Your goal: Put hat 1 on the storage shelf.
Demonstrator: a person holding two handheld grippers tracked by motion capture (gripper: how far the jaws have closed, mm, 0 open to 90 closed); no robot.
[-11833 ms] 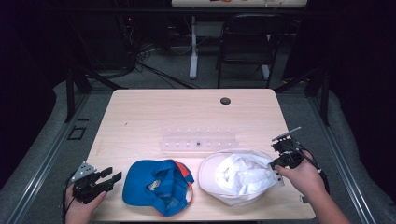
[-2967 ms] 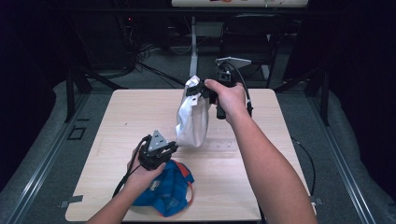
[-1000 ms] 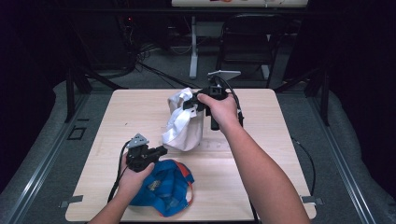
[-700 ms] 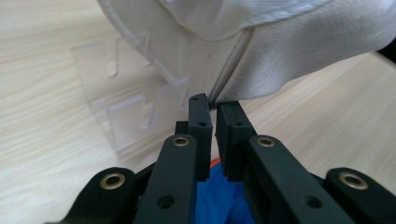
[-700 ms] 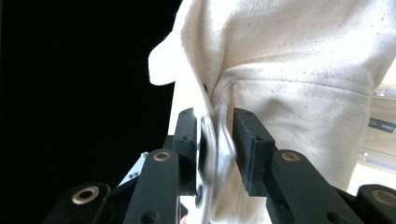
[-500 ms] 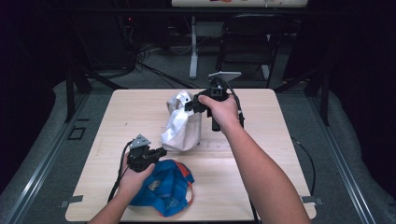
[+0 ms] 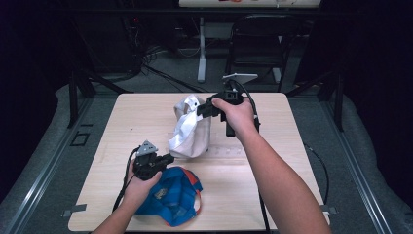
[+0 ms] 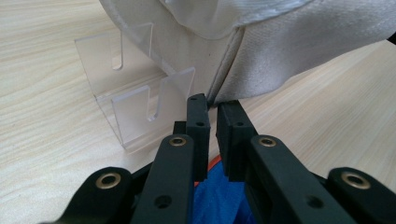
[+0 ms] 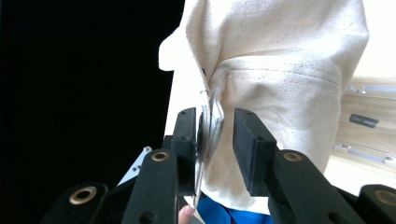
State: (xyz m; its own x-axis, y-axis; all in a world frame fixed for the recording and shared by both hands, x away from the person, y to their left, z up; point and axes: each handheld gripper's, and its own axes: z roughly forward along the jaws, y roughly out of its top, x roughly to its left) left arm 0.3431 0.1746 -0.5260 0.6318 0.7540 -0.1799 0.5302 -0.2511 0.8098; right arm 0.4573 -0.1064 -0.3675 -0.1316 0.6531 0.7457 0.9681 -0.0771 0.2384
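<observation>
The right tool (image 7: pixel 203 108) sits with jaws apart around the white cap's (image 7: pixel 191 127) plastic strap, having just widened; the left tool (image 7: pixel 168 158), jaws together, rests on the blue cap (image 7: pixel 173 197).

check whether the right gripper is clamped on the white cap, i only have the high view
observer: Not clamped. The right gripper has just been opening. A clear plastic piece at the edge of the white cap lies against one pad, and the other pad stands apart from it.
operator: and the left gripper, holding anything
observer: No. The left gripper is shut with nothing between its jaws, and its tips are close to the cap's lower edge.
operator: what is under the cap there
observer: A clear slotted rack stands on the table, and the cap's edge hangs over its far end.
</observation>
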